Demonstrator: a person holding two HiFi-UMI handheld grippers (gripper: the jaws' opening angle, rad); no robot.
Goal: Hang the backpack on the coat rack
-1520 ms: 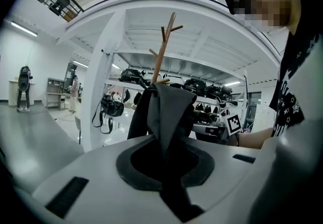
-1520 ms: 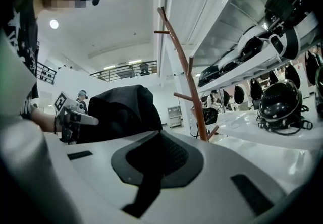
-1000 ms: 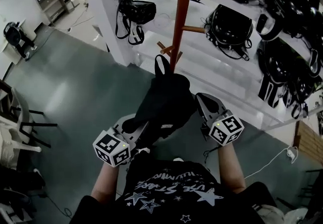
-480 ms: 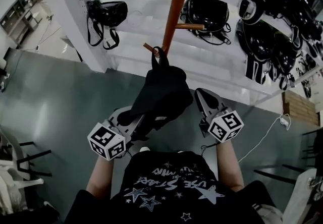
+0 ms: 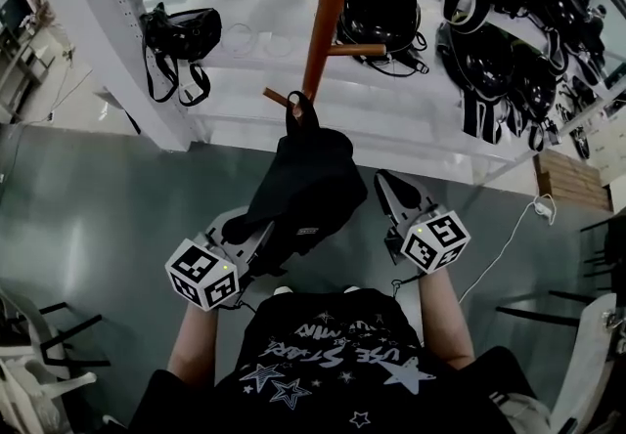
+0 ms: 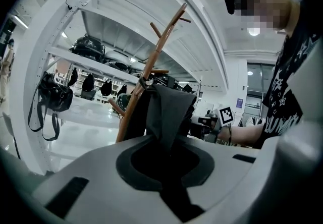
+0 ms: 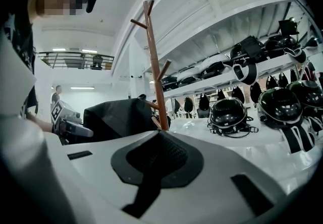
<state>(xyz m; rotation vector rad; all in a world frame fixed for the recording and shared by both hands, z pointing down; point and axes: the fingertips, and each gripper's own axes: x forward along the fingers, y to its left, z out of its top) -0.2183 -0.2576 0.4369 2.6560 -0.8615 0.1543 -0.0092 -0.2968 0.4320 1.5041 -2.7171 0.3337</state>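
While the left gripper pinches a fold of the backpack between jaws almost shut, the right gripper sits just beside it on the other side, jaws together on nothing. The backpack stretches lengthwise away from the person, from the left gripper toward the rack. Its loop leads, reaching a low peg; hooked or not, I cannot tell.
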